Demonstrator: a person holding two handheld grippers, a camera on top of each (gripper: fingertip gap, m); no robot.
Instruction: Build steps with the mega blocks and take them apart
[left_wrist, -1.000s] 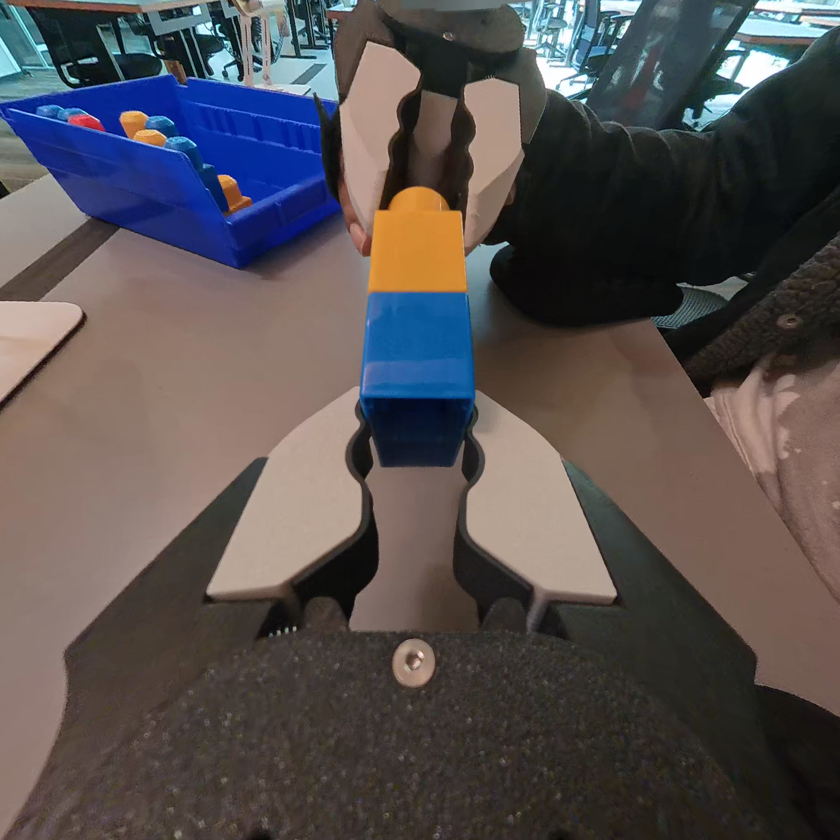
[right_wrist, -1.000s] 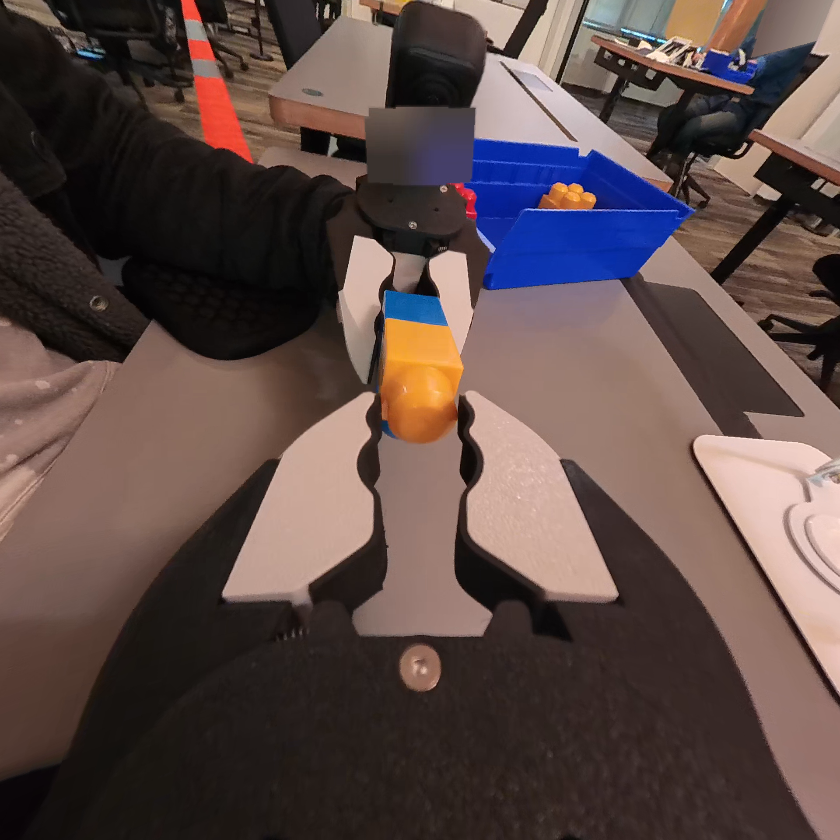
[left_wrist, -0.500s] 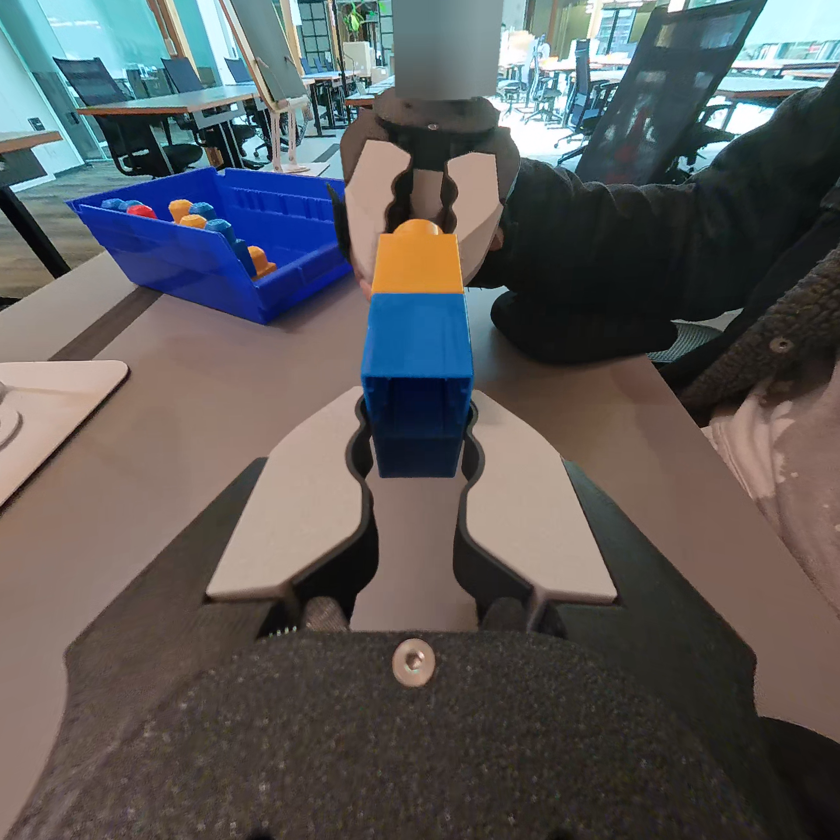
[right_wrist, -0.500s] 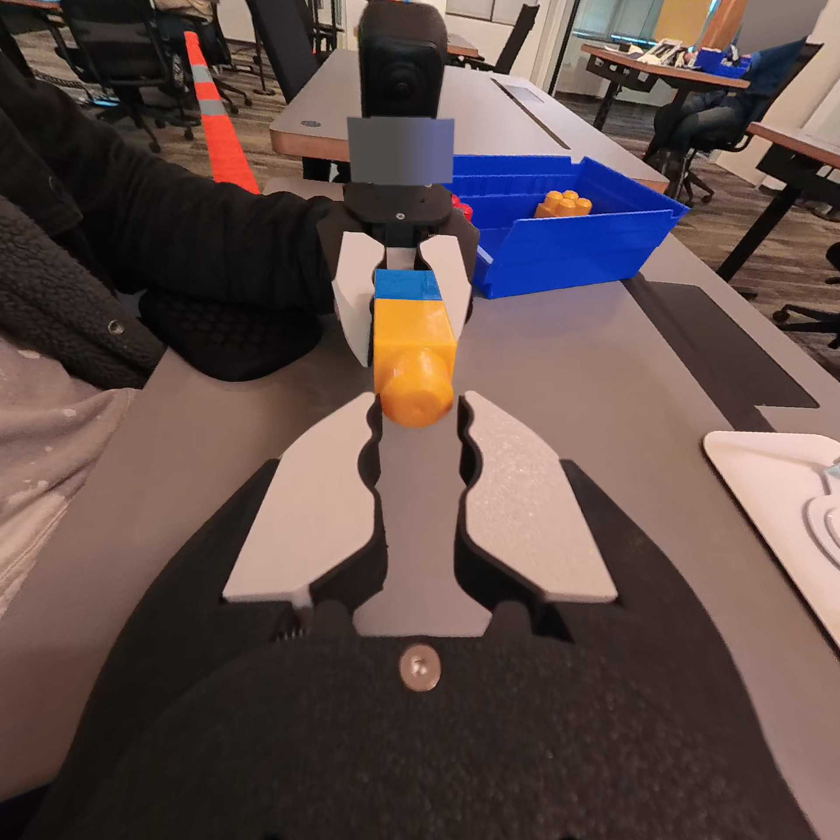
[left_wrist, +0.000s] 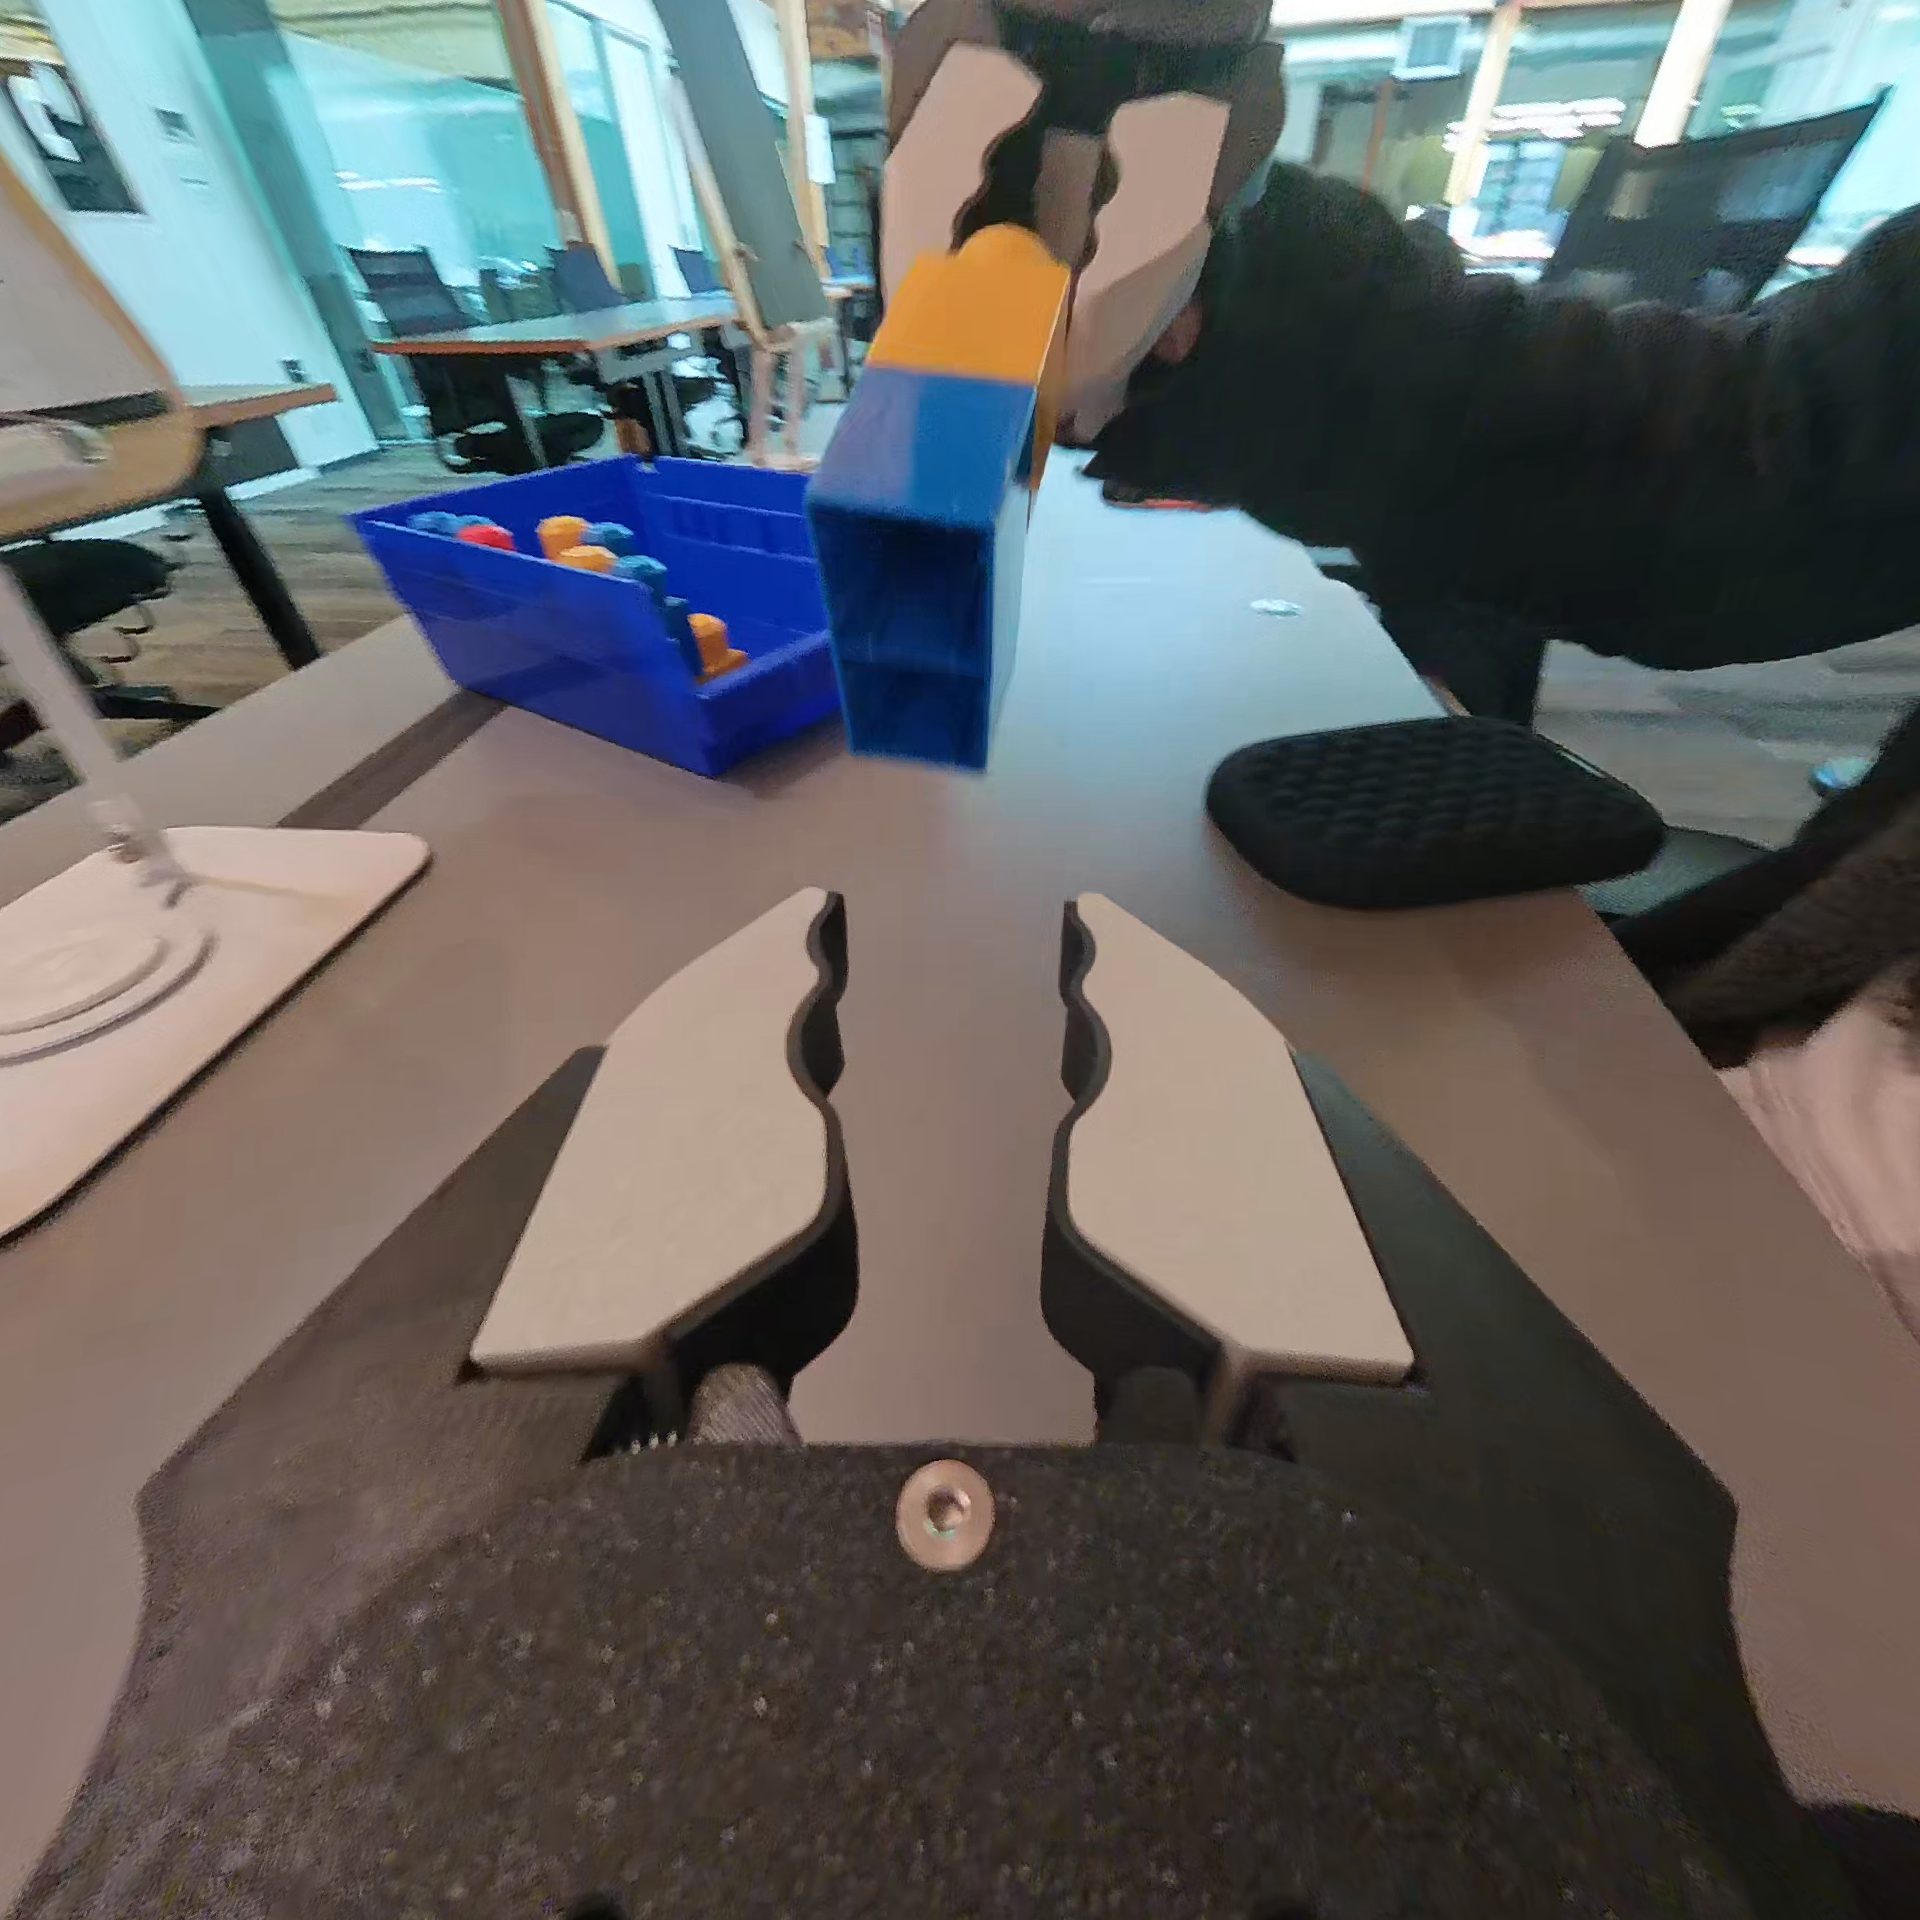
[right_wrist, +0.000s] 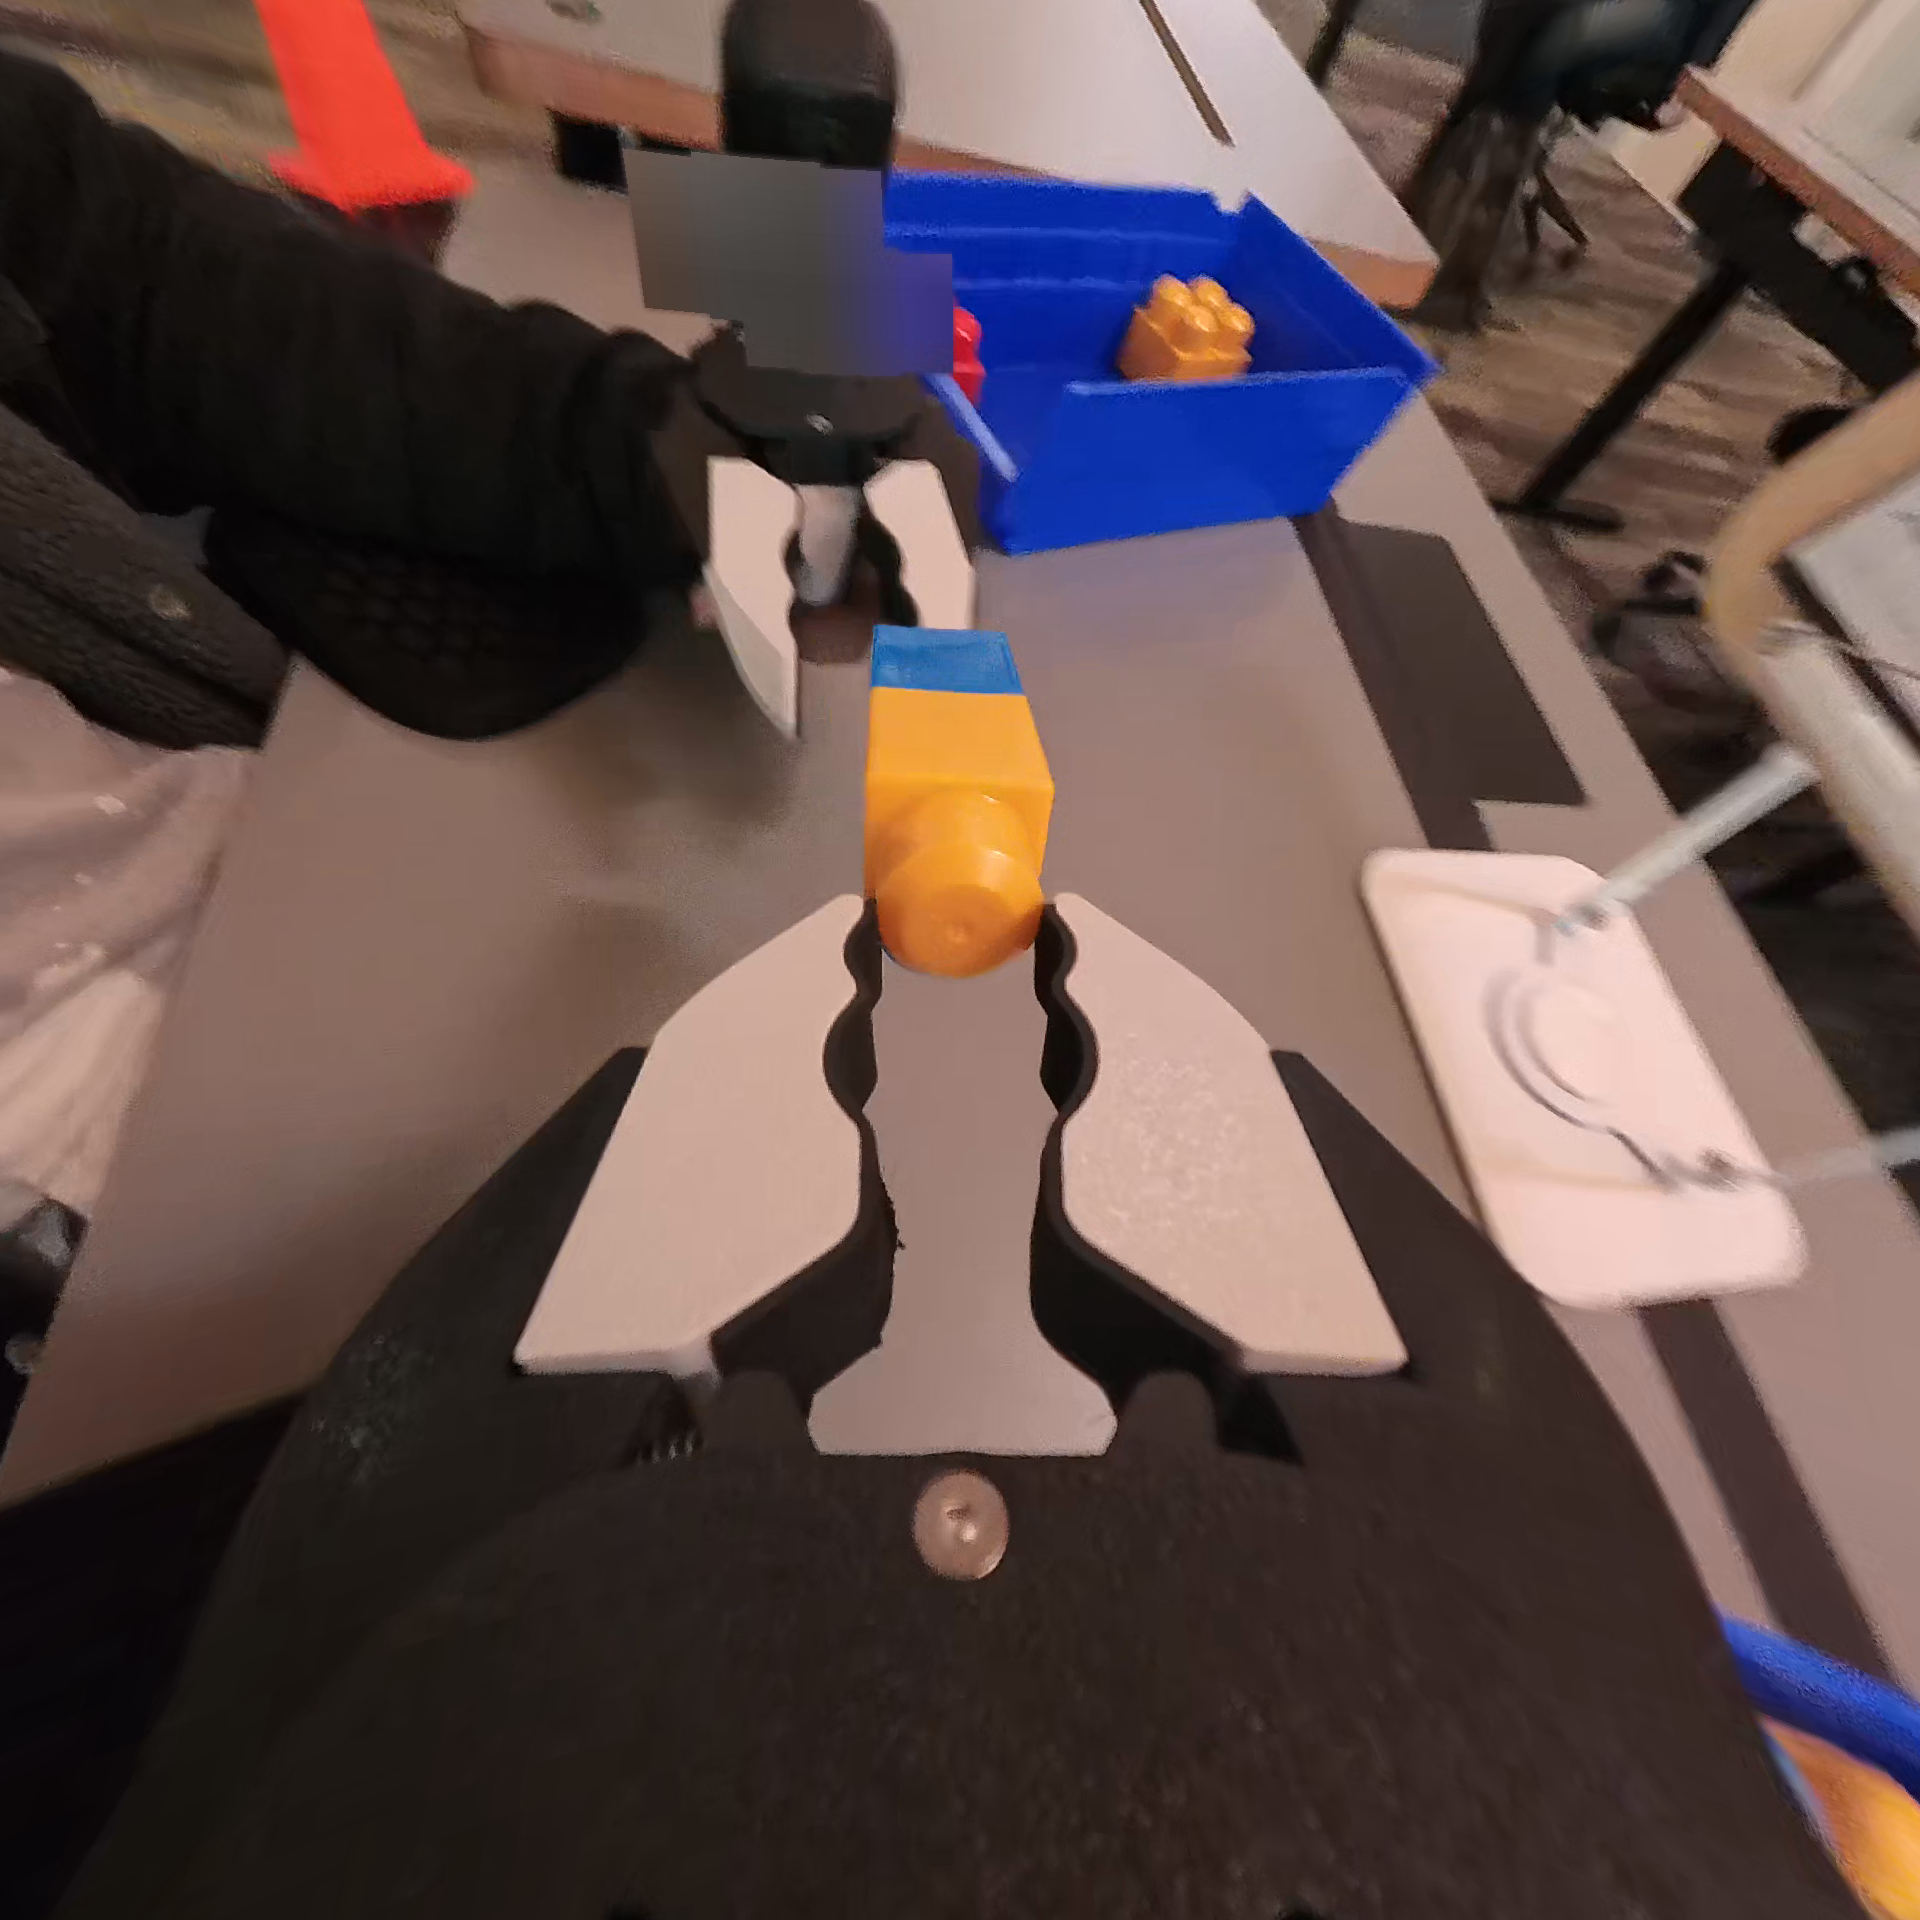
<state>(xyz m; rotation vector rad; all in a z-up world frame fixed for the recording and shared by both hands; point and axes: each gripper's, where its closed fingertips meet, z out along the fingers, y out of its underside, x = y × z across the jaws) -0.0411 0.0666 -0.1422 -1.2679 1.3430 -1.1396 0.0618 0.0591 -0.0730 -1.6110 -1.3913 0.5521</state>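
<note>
We found the right tongs (right_wrist: 958, 920) clamped only on the stud of the orange block (right_wrist: 956, 758), with the blue block (left_wrist: 920, 582) attached, above the tabletop (left_wrist: 1039, 935) near the blue bin (left_wrist: 582, 634). The left tongs (left_wrist: 948, 935) stood open, holding nothing. So shallow a grip could slip, dropping the 2 blocks.

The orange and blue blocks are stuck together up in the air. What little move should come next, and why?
Probably lower the joined pair to the table. Only the right gripper holds it, its fingers pinching the stud of the orange block. The blue block hangs free, and the left gripper is open and empty, so nothing steadies that end.
</note>
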